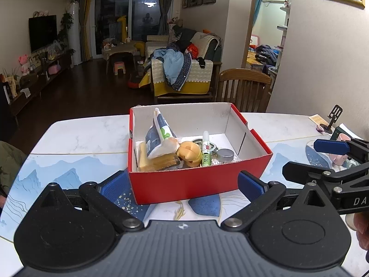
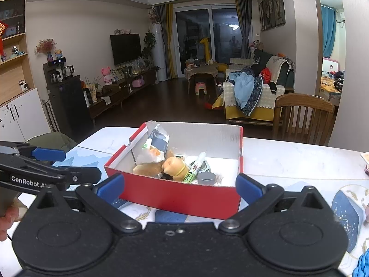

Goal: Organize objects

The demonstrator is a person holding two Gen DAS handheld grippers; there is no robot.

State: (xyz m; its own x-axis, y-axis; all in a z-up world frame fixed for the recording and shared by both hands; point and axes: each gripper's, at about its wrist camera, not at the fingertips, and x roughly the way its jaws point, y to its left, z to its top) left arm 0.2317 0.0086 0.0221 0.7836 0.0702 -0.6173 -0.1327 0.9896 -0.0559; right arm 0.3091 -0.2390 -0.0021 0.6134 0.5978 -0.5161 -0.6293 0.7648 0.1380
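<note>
Red cardboard box (image 1: 198, 184) sits pretty much dead centre on the bench (image 1: 78, 136), open top, white inside, and all the small stuff is already in it.

Going left to right inside the box in the left wrist view: a yellow sponge (image 1: 147, 159) lies at the left wall, with a blue-and-white pouch (image 1: 158, 136) leaning up over it. Next comes a yellow toy (image 1: 189, 153), touching the sponge side. Just right of that a green-and-white tube (image 1: 206, 150) stands tilted, and then a small silver tin (image 1: 225, 155) sits near the front wall. The right half of the box floor is bare white card.

Now the grippers. The left hand-held gripper (image 1: 182, 184) is released, jaws spread wide, with the box's front wall between its blue pads but neither pad pressing on it. The left pad sits just beside the box's front-left corner and the right pad just beside the front-right one.

The right hand-held gripper (image 2: 180, 185) looks the same from its own camera: wide open, holding nothing, with the box's front wall in the gap and the pads standing just off the corners.

Each gripper also shows up at the edge of the other's view, and a bit of a person's hand (image 2: 7, 219) is visible at the far left of the right wrist view.

A wooden chair (image 1: 244, 90) stands behind the bench on the right.
</note>
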